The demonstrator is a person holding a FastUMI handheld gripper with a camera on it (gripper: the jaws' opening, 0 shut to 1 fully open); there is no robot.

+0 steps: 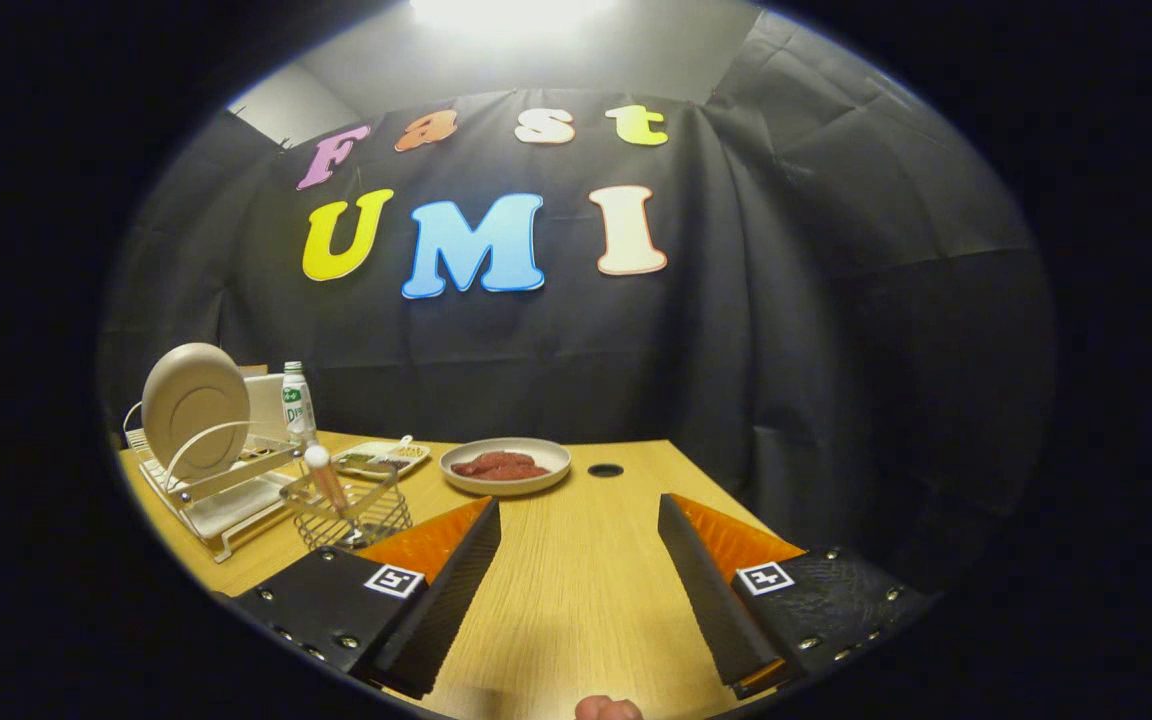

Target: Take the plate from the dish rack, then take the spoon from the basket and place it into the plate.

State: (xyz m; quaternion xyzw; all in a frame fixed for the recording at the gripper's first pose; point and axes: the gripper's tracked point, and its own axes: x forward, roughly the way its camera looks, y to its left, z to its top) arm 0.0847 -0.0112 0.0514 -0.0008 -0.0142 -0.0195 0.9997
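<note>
A beige plate point(194, 405) stands on edge in a white wire dish rack point(226, 500) at the far left of the wooden table point(576, 590). Right of the rack sits a small wire basket point(351, 515), and a spoon point(321, 475) with a rounded pale end leans upright in it. My gripper point(579, 515) is open above the table, nothing between its fingers. The basket lies just beyond the left finger point(461, 570); the rack and plate are farther left.
A shallow bowl with reddish food point(504, 466) sits ahead of the fingers near the table's back. A divided tray point(381, 457) and a bottle with a green label point(296, 403) stand behind the basket. A dark round hole point(605, 470) marks the tabletop beside the bowl.
</note>
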